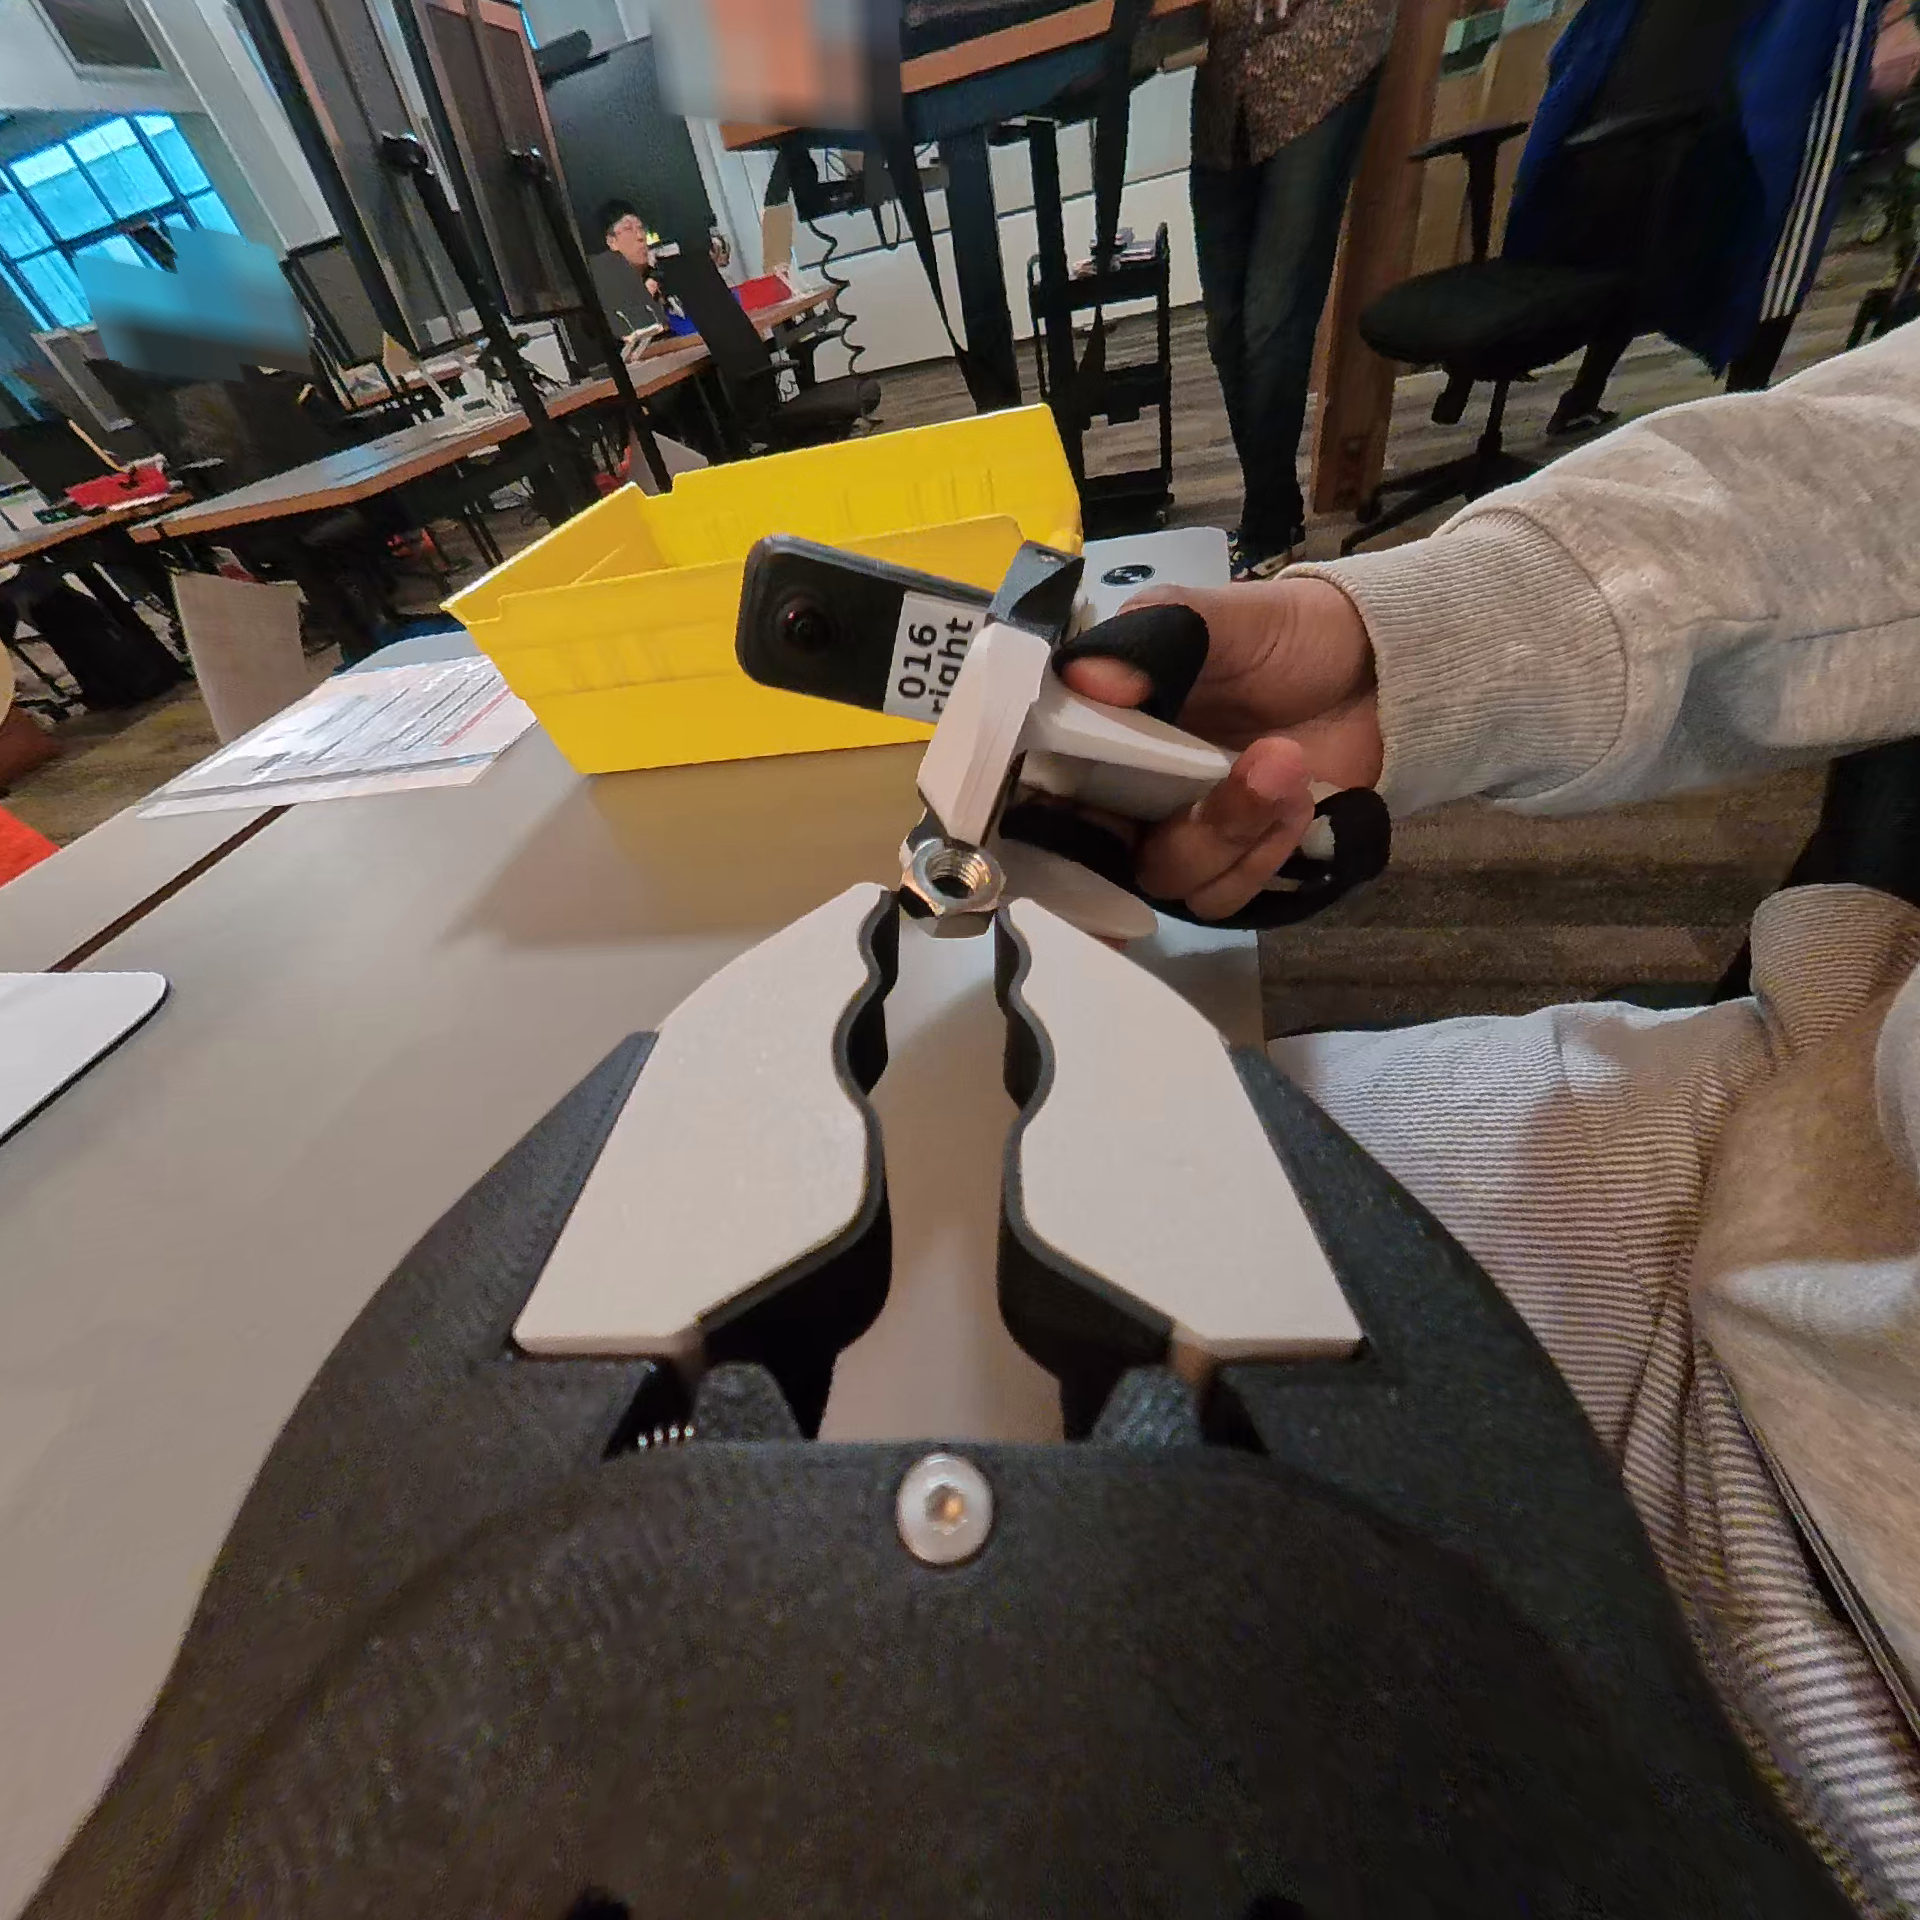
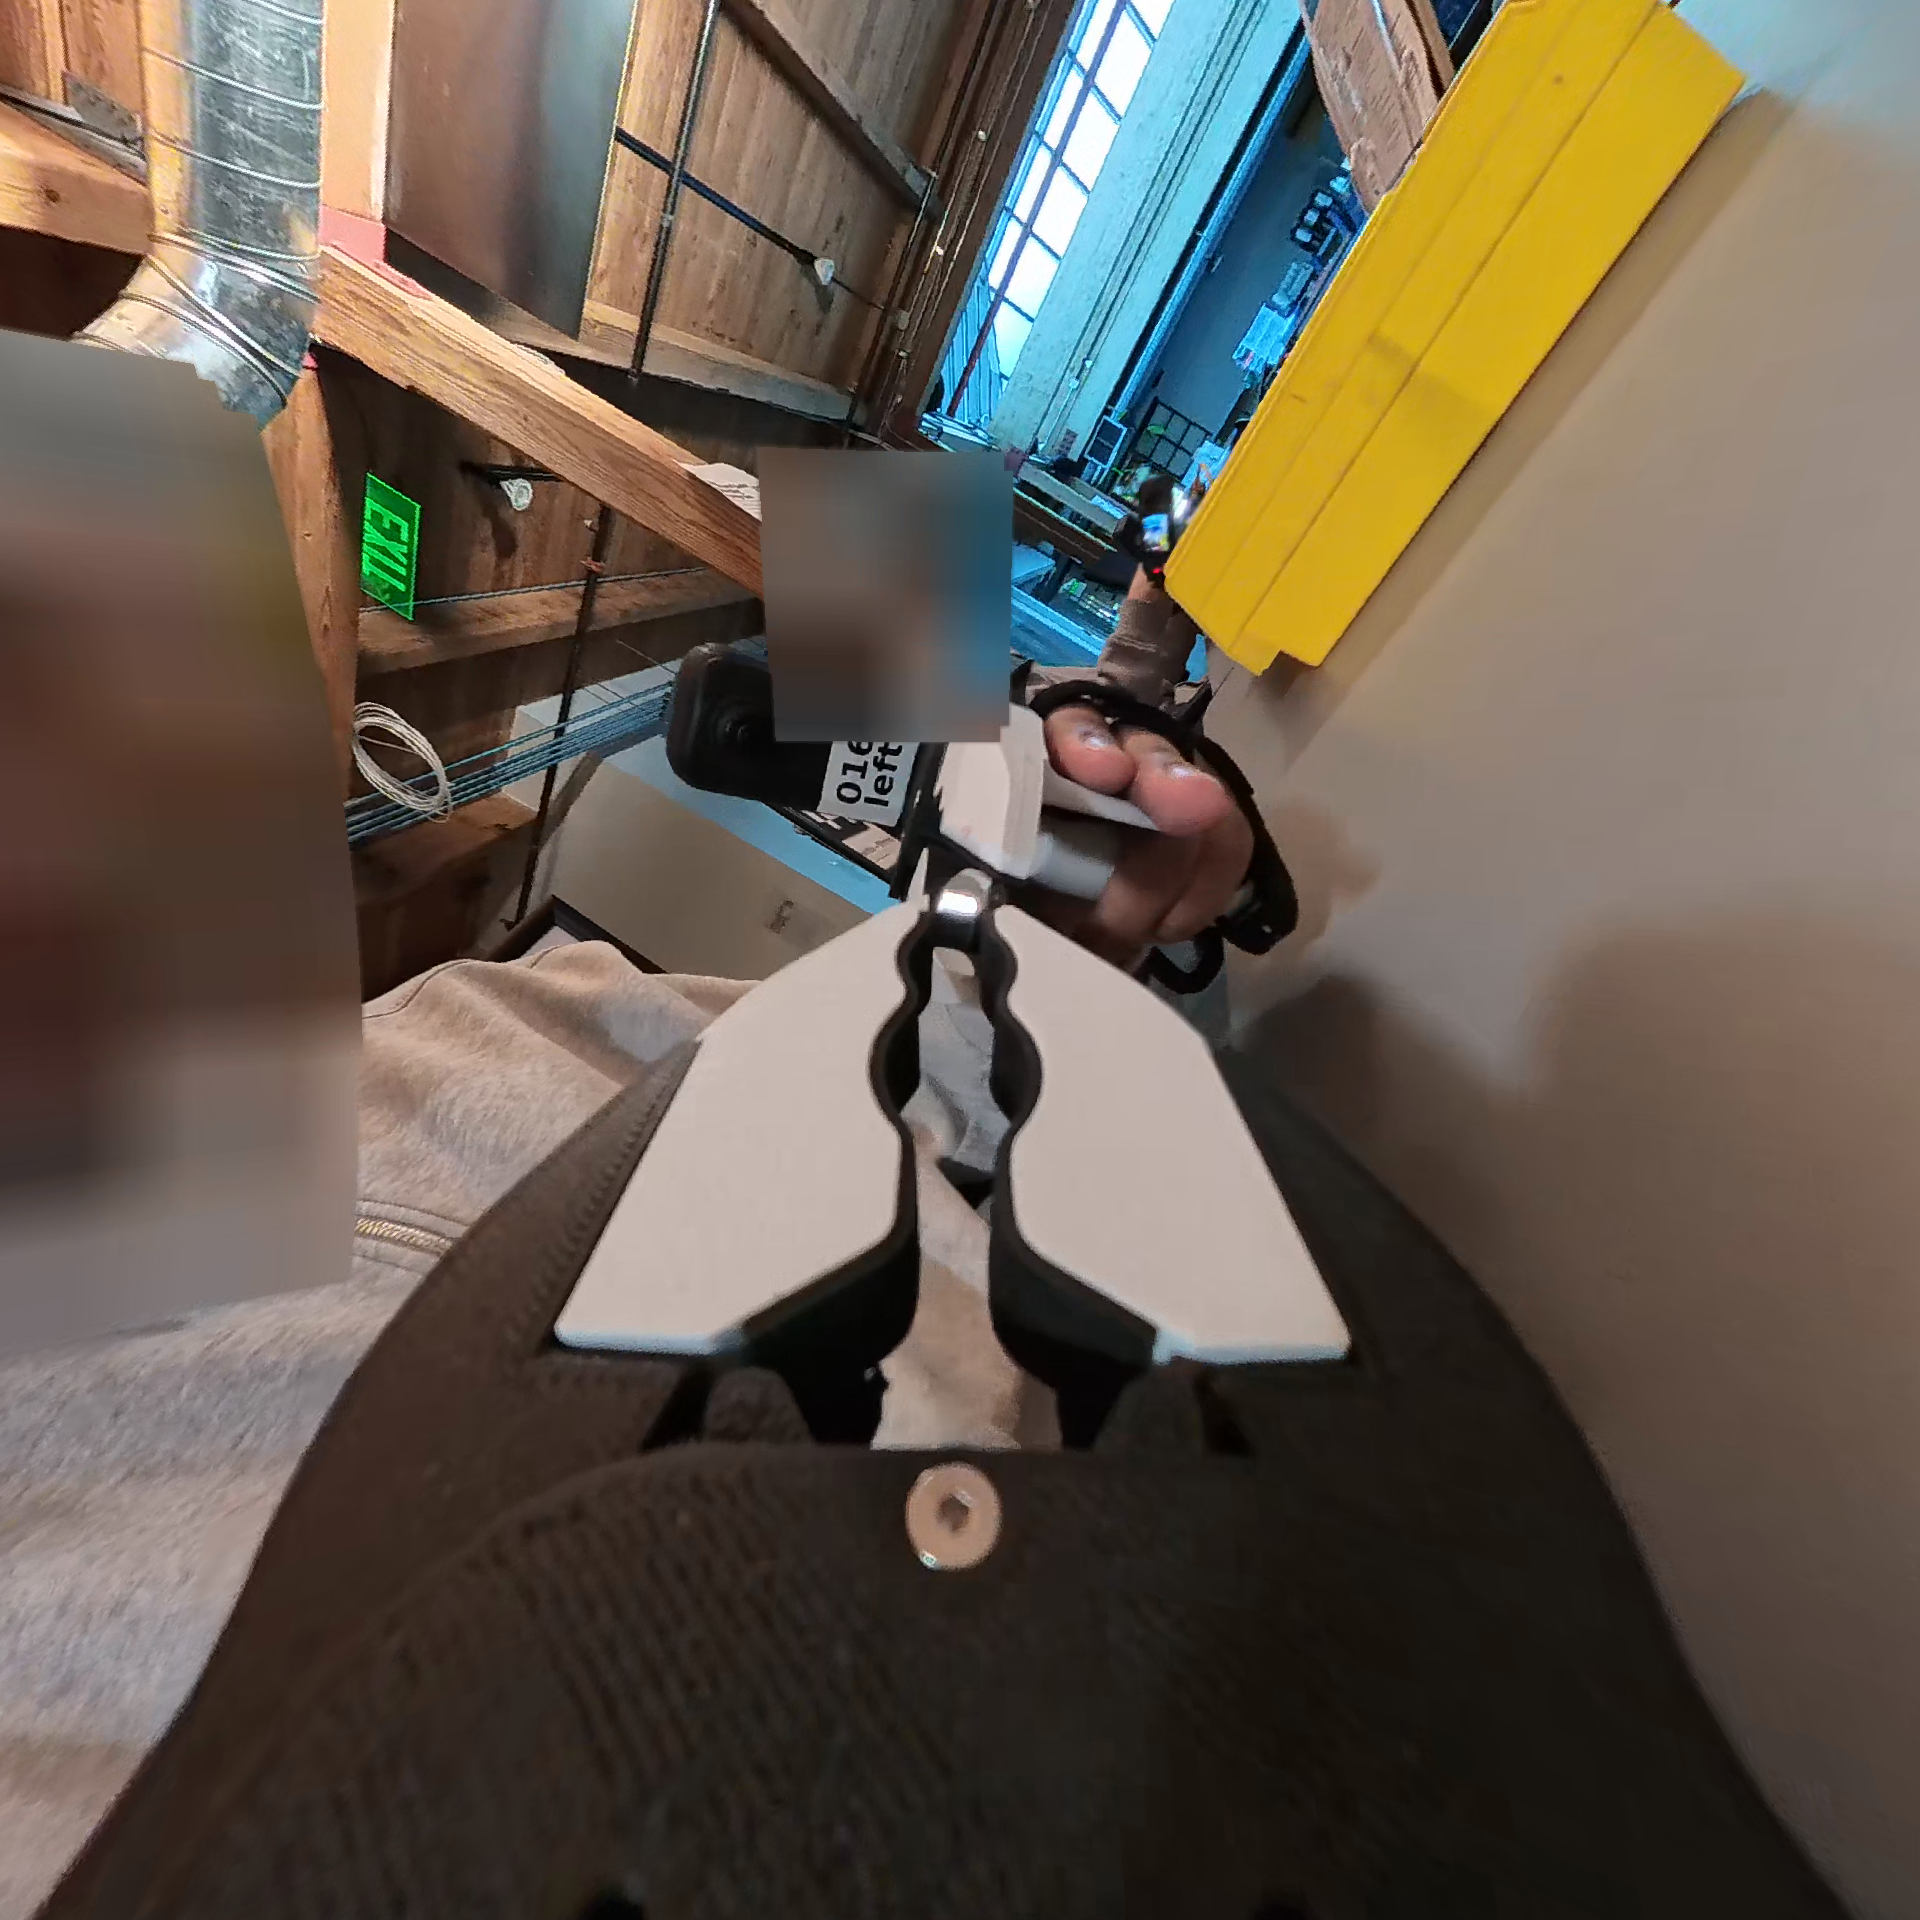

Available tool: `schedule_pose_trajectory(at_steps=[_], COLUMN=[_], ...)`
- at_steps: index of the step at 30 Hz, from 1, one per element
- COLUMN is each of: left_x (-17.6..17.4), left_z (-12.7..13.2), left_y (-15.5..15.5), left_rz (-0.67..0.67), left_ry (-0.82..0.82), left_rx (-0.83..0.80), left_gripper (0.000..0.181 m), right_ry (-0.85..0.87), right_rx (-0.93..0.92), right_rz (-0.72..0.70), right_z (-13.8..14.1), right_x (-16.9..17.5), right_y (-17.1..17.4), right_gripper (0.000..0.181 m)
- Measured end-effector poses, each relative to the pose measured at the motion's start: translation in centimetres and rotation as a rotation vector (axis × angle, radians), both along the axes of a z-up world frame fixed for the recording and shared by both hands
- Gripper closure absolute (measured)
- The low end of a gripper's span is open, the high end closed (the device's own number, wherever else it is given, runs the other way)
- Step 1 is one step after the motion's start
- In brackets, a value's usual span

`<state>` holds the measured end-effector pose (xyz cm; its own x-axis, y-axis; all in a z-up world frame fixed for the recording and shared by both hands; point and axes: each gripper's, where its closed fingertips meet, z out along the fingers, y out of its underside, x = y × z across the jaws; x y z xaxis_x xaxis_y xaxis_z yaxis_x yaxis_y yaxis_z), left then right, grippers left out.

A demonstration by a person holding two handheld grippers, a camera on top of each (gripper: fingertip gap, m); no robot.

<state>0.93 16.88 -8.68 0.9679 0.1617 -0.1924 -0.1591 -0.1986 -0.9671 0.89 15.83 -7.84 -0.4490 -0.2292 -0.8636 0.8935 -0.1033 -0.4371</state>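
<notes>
We see both grippers meeting tip to tip on a metal nut (image 1: 951,878) above the grey table (image 1: 364,1039). The left gripper (image 1: 945,914) and right gripper (image 2: 961,920) each pinch it. A yellow bin (image 1: 665,644) stands behind.

Both grippers meet tip to tip above the table's near edge. The left gripper (image 1: 943,914) and right gripper (image 2: 961,925) each pinch the same small metal nut (image 1: 948,883), right hand (image 1: 1247,748) gripping its handle.
</notes>
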Motion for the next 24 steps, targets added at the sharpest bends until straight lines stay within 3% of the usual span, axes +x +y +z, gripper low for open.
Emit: schedule_pose_trajectory(at_steps=[7, 24], left_x=[0.52, 0.70], left_z=[0.43, 0.96], left_y=[0.17, -0.08], left_rz=[-0.032, -0.056], left_ry=[-0.013, -0.053], left_rx=[0.033, 0.070], left_gripper=[0.161, 0.163], right_ry=[-0.103, -0.145], right_rx=[-0.052, -0.126], right_rz=[0.063, 0.100], right_z=[-0.12, 0.67], right_x=[0.37, 0.67], right_y=[-0.16, -0.15], right_gripper=[0.173, 0.173])
